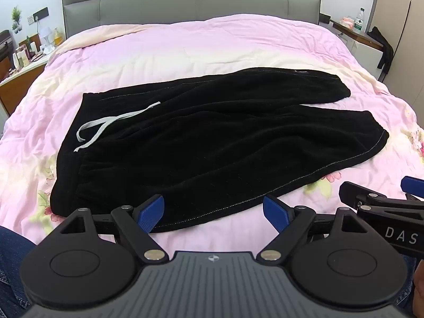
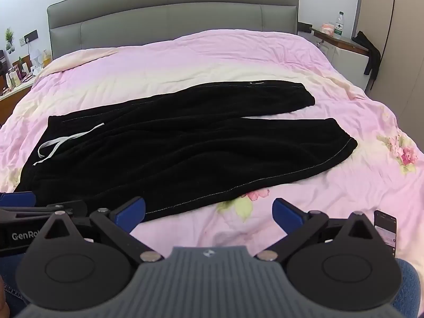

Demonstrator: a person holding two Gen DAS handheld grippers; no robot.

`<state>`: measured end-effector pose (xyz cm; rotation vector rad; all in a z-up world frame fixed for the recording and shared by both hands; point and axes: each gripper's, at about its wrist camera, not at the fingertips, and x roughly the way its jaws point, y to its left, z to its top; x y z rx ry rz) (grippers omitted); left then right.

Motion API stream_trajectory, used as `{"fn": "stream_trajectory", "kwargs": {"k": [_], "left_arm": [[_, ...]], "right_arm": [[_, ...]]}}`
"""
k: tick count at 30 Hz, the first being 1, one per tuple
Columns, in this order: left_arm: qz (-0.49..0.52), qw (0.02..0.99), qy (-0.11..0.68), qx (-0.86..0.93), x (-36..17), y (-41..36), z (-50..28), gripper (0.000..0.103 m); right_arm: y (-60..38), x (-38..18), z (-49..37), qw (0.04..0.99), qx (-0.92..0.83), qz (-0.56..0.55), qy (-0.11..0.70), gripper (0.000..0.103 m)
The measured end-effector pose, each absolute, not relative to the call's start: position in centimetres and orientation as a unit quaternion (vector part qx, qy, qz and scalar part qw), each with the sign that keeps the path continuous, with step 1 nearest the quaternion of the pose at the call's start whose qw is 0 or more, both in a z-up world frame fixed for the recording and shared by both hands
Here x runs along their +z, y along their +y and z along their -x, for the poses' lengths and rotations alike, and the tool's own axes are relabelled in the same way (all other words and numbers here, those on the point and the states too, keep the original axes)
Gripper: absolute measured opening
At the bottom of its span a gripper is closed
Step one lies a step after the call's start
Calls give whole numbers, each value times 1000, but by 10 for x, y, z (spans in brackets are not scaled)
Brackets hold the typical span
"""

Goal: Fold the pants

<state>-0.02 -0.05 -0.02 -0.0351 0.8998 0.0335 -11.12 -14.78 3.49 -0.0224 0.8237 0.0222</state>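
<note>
Both claws hang spread wide and empty at the bed's near edge, left gripper beside right gripper. Just beyond them black pants lie flat across the pink quilt, waistband left, legs right, below a grey headboard.

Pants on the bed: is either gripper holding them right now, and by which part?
Nothing is held. The left gripper and right gripper are both open, short of the black pants, which lie flat.
</note>
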Motion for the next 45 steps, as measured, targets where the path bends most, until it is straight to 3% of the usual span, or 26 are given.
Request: {"fn": "stream_trajectory", "kwargs": {"k": [45], "left_arm": [[14,897,442,18,2,-1,-1,99]], "right_arm": [[-148,34,111,916,6,9,401,98]]}}
